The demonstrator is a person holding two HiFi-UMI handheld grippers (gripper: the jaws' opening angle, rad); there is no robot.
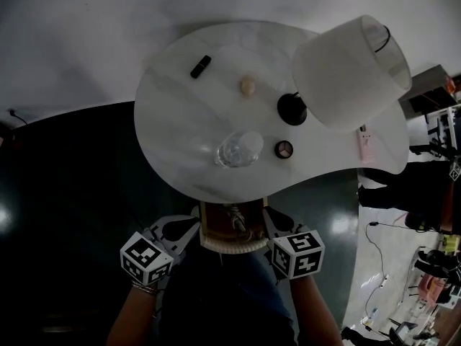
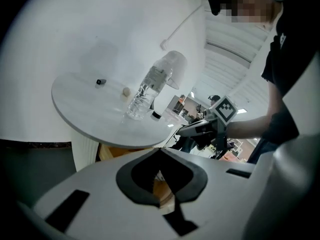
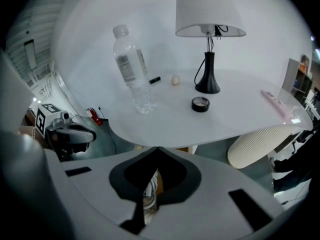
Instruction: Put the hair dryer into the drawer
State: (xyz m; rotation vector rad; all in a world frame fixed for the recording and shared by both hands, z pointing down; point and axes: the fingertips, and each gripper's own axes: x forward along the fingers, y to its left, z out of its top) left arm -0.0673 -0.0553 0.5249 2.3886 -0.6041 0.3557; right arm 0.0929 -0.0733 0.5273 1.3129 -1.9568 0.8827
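Under the white table's front edge [image 1: 216, 193] a drawer [image 1: 210, 223] with a wooden inside stands pulled out. In it lies a white coiled cord [image 1: 235, 223] of the hair dryer; its body is mostly hidden. The same cord [image 3: 145, 194] shows below the right jaws. My left gripper [image 1: 189, 229] is at the drawer's left side and my right gripper [image 1: 275, 228] at its right side. The left gripper [image 2: 159, 150] has its jaw tips together with nothing between them. The right gripper [image 3: 158, 149] is shut too, above the drawer, gripping nothing.
On the table stand a clear water bottle [image 1: 240, 150], a lamp with a white shade [image 1: 351, 71], a round compact [image 1: 284, 149], a small black stick [image 1: 200, 65], a beige egg-shaped item [image 1: 247, 86] and a pink item [image 1: 365, 144]. A ribbed white table leg [image 3: 260, 144] is at the right.
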